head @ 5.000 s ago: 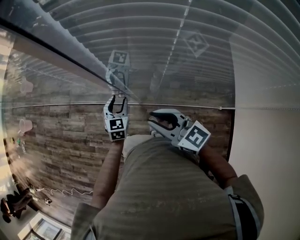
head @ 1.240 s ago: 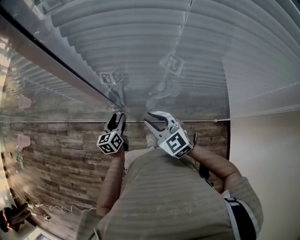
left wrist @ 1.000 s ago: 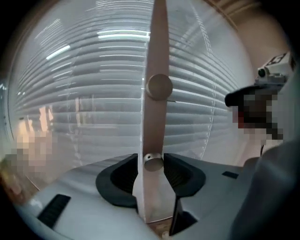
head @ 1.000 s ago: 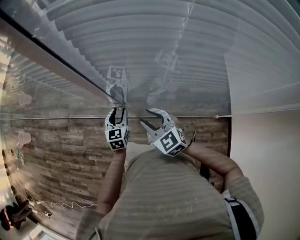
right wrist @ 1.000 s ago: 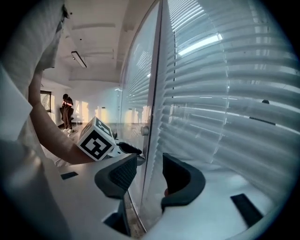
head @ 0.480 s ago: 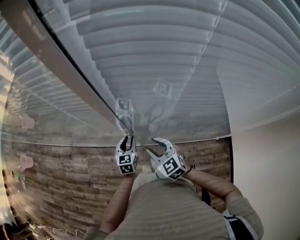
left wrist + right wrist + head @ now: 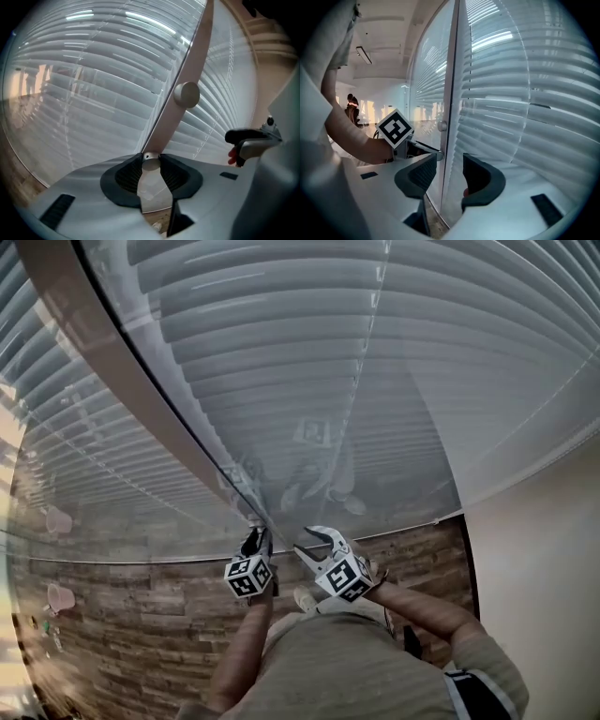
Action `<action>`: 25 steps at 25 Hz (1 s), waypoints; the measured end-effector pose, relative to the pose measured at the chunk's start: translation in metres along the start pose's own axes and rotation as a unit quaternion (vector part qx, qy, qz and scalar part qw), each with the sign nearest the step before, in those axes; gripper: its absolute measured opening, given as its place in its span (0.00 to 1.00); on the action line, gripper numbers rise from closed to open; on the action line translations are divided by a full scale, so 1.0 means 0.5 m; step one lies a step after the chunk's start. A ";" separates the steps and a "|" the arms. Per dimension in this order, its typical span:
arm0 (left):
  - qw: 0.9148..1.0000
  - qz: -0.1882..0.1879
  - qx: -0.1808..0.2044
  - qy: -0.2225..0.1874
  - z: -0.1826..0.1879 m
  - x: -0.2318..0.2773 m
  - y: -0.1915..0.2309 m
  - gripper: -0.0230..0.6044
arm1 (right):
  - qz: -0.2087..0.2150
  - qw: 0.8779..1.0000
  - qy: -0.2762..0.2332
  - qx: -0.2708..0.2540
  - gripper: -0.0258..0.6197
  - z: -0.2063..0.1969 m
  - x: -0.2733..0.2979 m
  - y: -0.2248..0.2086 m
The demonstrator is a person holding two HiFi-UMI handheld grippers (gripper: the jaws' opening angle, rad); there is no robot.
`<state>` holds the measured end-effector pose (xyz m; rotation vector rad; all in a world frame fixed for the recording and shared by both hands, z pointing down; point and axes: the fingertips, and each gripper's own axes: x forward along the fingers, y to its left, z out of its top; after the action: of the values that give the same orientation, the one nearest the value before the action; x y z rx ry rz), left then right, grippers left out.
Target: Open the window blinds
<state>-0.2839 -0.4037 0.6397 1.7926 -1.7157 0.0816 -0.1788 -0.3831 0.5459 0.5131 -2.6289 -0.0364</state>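
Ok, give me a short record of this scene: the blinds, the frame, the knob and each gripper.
blinds: white horizontal slats behind glass, covering the window
frame: pale strip between the panes
knob: round, on the frame, untouched
left gripper: jaws have just been closing, now shut on a small round metal fitting on the frame
right gripper: jaws apart, holding nothing, close to the frame

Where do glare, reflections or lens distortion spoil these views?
Head view: the fisheye bows the blinds into arcs, and ghost reflections float on the glass. Left gripper view: light streaks glare on the upper slats; the corners go black. Right gripper view: a bright streak glares on the slats, and the edges darken.
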 end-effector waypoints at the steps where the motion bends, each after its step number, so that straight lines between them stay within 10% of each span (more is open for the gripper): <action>1: 1.000 -0.002 -0.012 -0.001 -0.003 0.000 -0.006 0.25 | 0.004 1.000 -0.001 -0.003 0.29 -0.005 -0.007 0.003; 14: 0.989 -0.060 -0.135 -0.020 0.002 0.000 -0.007 0.25 | 0.010 0.999 -0.023 -0.021 0.29 0.021 -0.029 0.033; 25: 0.952 -0.132 -0.275 -0.024 0.034 0.003 0.020 0.25 | -0.002 1.000 -0.026 -0.013 0.29 0.062 0.003 0.013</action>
<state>-0.2994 -0.4128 0.6310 1.5795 -1.3349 -0.5102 -0.1961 -0.3793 0.5193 0.5139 -2.6735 -0.0870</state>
